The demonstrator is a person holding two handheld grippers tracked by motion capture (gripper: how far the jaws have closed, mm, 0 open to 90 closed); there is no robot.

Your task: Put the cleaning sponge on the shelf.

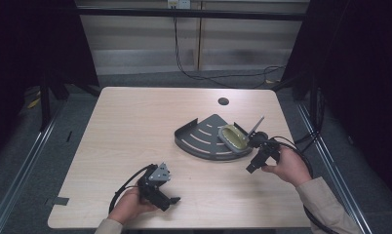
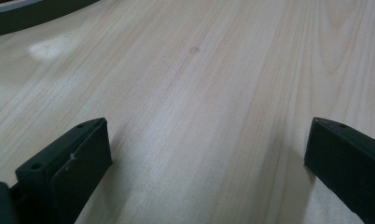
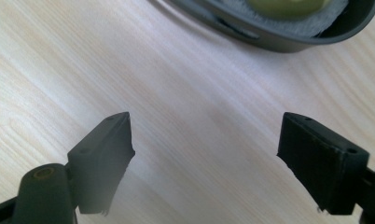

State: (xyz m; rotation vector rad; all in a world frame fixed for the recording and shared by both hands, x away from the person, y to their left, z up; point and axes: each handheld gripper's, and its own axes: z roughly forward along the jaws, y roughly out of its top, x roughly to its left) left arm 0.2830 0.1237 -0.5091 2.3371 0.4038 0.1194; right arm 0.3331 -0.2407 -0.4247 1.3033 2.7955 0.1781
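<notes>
A dark grey quarter-round tray (image 1: pixel 199 139) with slotted bottom lies right of the table's middle. A yellow-green pad with a pale fuzzy edge (image 1: pixel 231 138) rests in its right corner. My right gripper (image 1: pixel 252 166) is held just right of the tray's curved rim, low over the wood. In the right gripper view its jaws (image 3: pixel 204 135) stand open over bare table, with the tray rim (image 3: pixel 279 44) and the pad (image 3: pixel 288 7) at the top. My left gripper (image 1: pixel 173 199) lies near the front edge, open (image 2: pixel 206 140), nothing between its jaws. The tray's edge (image 2: pixel 31 16) shows far off.
A round cable hole (image 1: pixel 223 101) sits near the table's far edge. Black frame posts (image 1: pixel 45 97) stand at both sides of the table. Cables (image 1: pixel 223 78) trail on the floor behind it. Each gripper's own cable loops beside its hand.
</notes>
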